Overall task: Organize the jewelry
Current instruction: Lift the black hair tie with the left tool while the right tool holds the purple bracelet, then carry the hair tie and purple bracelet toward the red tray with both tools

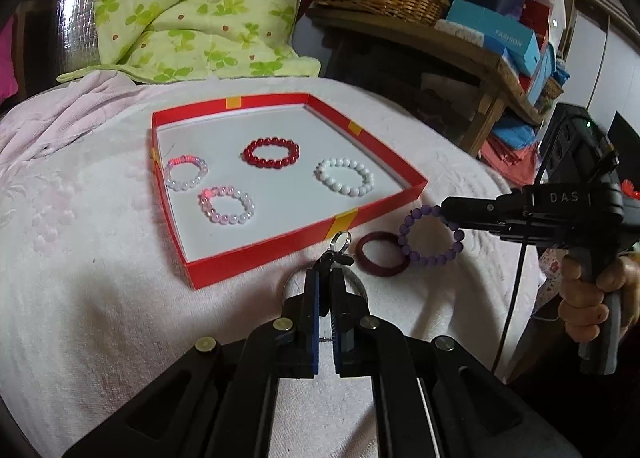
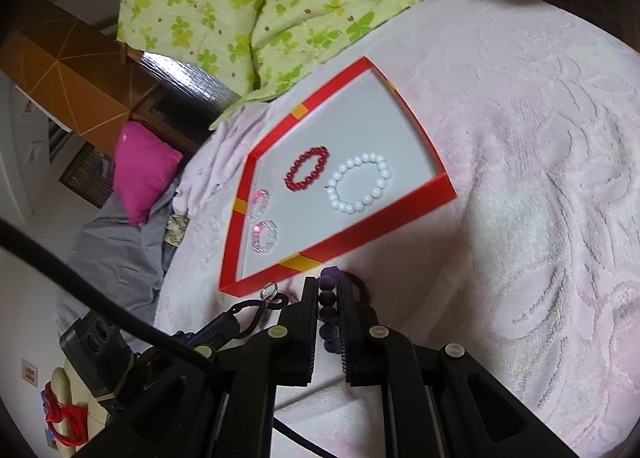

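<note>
I report both tongs closed on a load. My left tongs [image 1: 329,258] are pinched tight on a small dark clasp or keyring piece with a silver ring [image 1: 341,238] standing above the tips; part of a larger wire loop shows on either side of the fingers. What exactly this item is, I cannot make out. My right tongs [image 2: 329,290] are narrow, clamped on the purple bead bracelet [image 1: 432,236], whose beads run in a line between the pads in the right wrist view; the rest of its loop hangs free over the bedcover [image 1: 100,278].

The red tray [image 1: 280,248] lies directly ahead of both tongs, its near wall just beyond the tips. Its near wall runs across my line of approach, so either load must be lifted over that wall. In my judgement the left tongs are slightly nearer.

Already inside the tray, well apart from one another: a red bead bracelet [image 1: 271,153], a white bead bracelet [image 1: 345,174] and two pale pink bracelets [image 1: 227,205]. A dark red bangle [image 1: 382,254] rests outside on the bedcover, overlapped by the purple loop.

The tray's far interior edge is hidden by its wall in the right view.
</note>
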